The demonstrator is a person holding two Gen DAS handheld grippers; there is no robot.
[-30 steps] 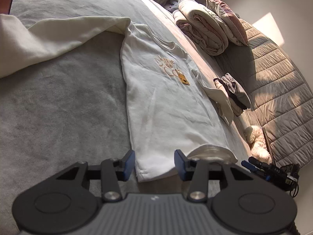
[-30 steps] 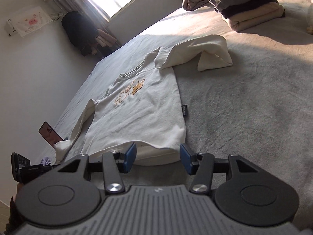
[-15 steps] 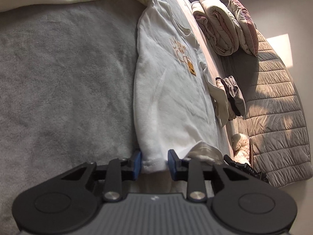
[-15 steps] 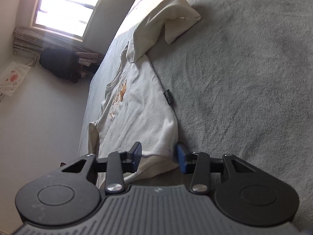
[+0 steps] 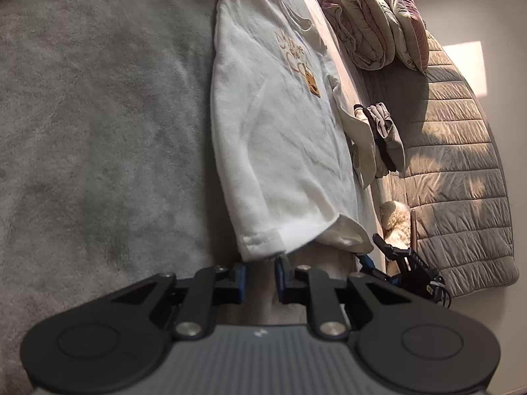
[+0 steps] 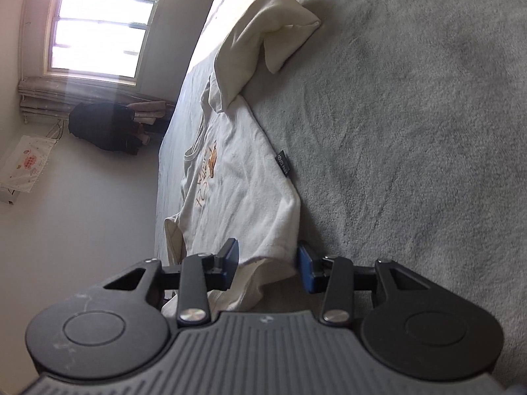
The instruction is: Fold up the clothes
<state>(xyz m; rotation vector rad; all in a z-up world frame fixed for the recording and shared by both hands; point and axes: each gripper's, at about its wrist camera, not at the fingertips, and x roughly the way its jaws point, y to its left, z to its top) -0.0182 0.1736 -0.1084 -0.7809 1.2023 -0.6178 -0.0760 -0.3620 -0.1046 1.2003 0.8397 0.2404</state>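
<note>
A white long-sleeved shirt (image 5: 280,125) with an orange print lies face up on the grey bed cover (image 5: 98,131). My left gripper (image 5: 260,275) has its jaws drawn in on the near corner of the hem, which sits slightly raised. In the right wrist view the same shirt (image 6: 237,197) runs away from me, one sleeve (image 6: 263,39) folded back at the far end. My right gripper (image 6: 267,263) is open, with the other hem corner lying between its fingers. It also shows in the left wrist view as the right gripper (image 5: 395,260) past the hem.
Rolled quilts and a pillow (image 5: 362,26) lie at the head of the bed. A small stack of folded clothes (image 5: 385,135) sits beside the shirt, with a plush toy (image 5: 397,217) and a quilted cover (image 5: 461,164) beyond. A window (image 6: 102,23) and dark hanging clothes (image 6: 105,128) are at the far wall.
Both grippers dropped low and moved in to the shirt's hem corners. The left jaws narrowed onto the hem. The right jaws stayed apart around the other corner.
</note>
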